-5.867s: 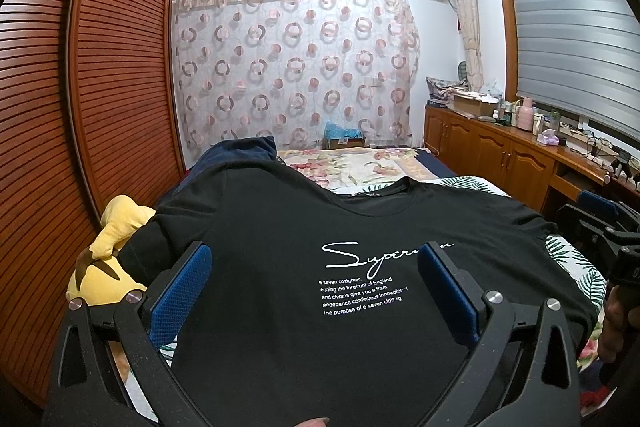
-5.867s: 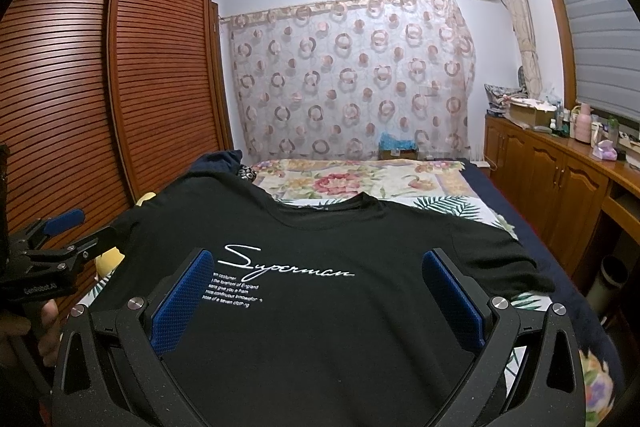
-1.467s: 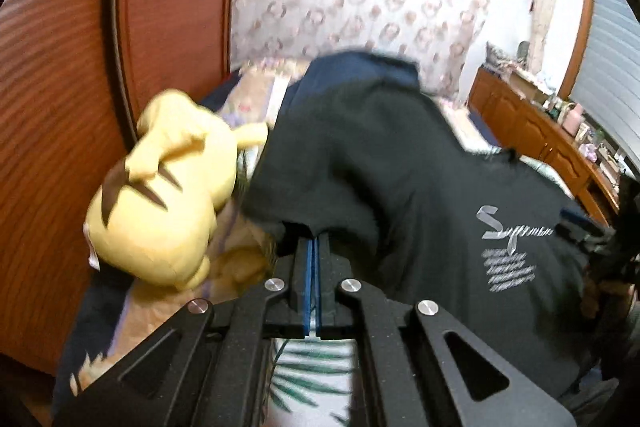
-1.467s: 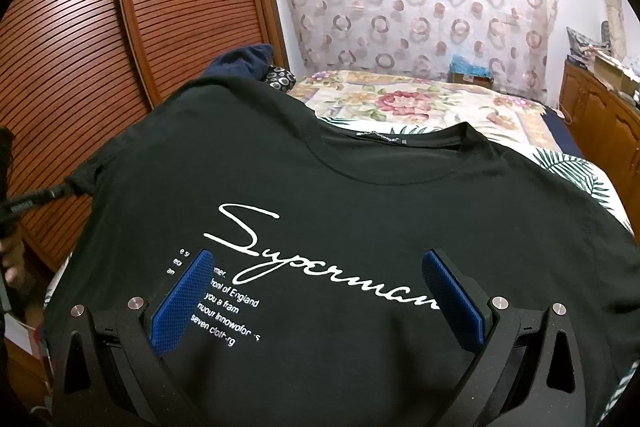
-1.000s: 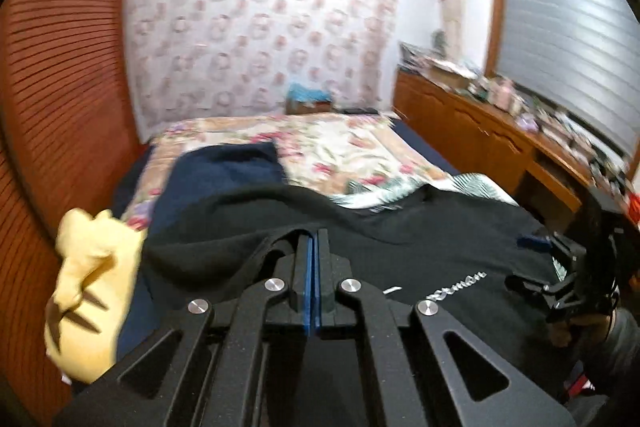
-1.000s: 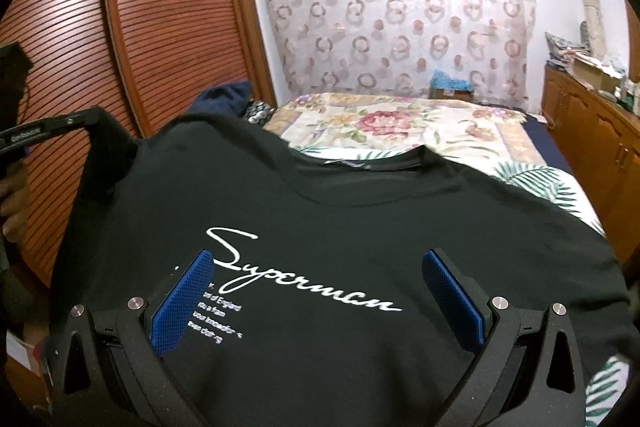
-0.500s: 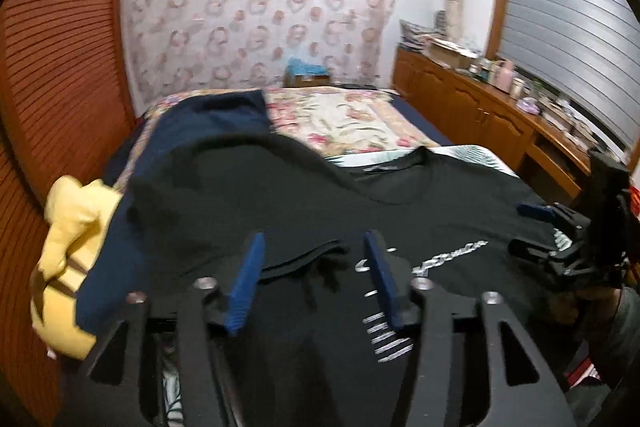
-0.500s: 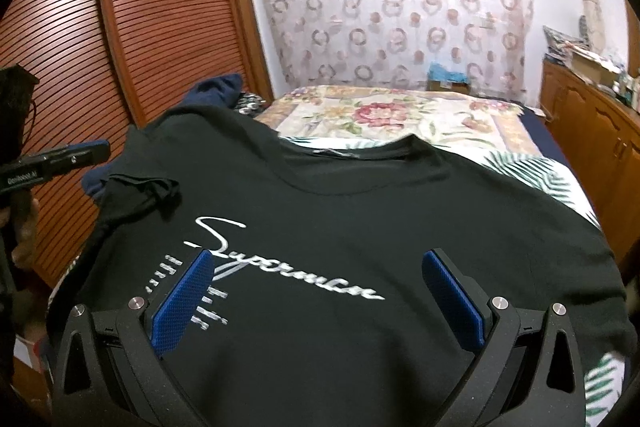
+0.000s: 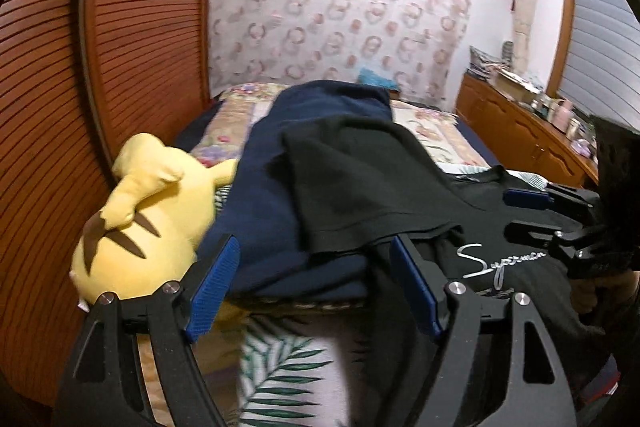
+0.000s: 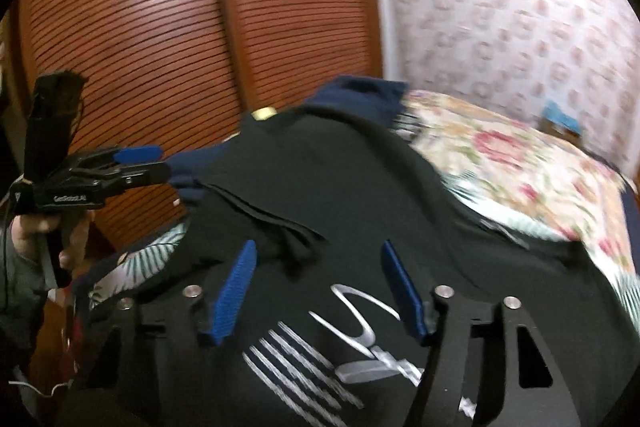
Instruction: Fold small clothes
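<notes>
The black cotton T-shirt with white script lettering is spread on the leaf-patterned bedsheet, filling the centre and right of the left wrist view, its sleeve folded inward, probably to narrow the body. The left gripper is seen opening, nothing between its blue pads. The right gripper is closing above the chest print, no cloth pinched. The collar points toward the frame's upper right; the long axis runs collar to hem.
</notes>
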`<state>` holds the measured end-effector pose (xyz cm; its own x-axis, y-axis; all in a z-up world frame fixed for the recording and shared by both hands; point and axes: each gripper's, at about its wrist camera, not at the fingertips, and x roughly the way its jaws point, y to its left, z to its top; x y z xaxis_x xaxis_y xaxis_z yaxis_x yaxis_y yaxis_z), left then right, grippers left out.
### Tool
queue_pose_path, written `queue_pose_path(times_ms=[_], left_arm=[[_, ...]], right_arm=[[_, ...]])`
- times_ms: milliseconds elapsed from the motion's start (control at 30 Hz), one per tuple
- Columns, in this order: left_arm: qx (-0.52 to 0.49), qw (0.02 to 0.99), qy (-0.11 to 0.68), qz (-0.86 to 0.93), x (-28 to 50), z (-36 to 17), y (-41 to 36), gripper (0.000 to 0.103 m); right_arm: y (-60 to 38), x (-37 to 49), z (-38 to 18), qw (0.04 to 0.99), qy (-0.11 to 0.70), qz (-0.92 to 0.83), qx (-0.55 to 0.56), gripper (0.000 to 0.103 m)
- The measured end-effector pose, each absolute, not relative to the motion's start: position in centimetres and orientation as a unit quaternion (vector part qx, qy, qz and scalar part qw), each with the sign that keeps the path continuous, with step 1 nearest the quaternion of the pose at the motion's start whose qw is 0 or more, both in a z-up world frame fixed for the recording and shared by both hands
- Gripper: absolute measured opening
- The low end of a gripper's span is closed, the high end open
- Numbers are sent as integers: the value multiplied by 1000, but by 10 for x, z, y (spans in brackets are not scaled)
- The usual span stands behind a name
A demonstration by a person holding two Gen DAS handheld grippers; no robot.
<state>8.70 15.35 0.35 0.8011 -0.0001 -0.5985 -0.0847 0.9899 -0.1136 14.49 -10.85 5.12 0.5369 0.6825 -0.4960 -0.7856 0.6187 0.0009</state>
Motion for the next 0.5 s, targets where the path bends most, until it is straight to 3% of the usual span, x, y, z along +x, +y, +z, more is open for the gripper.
queue_pose_path(times_ms=[200,433,500], left_arm=[[-77,948,305,46,81,6,174,78],[-73,949,303,53,80,8,180,78],[-71,949,303,51,81,8,179,78]], right_arm=[[-46,166,59,825,220,492,-169,46],[5,190,47,786,233,522,-236,40],[17,200,45,784,246,509,-257,25]])
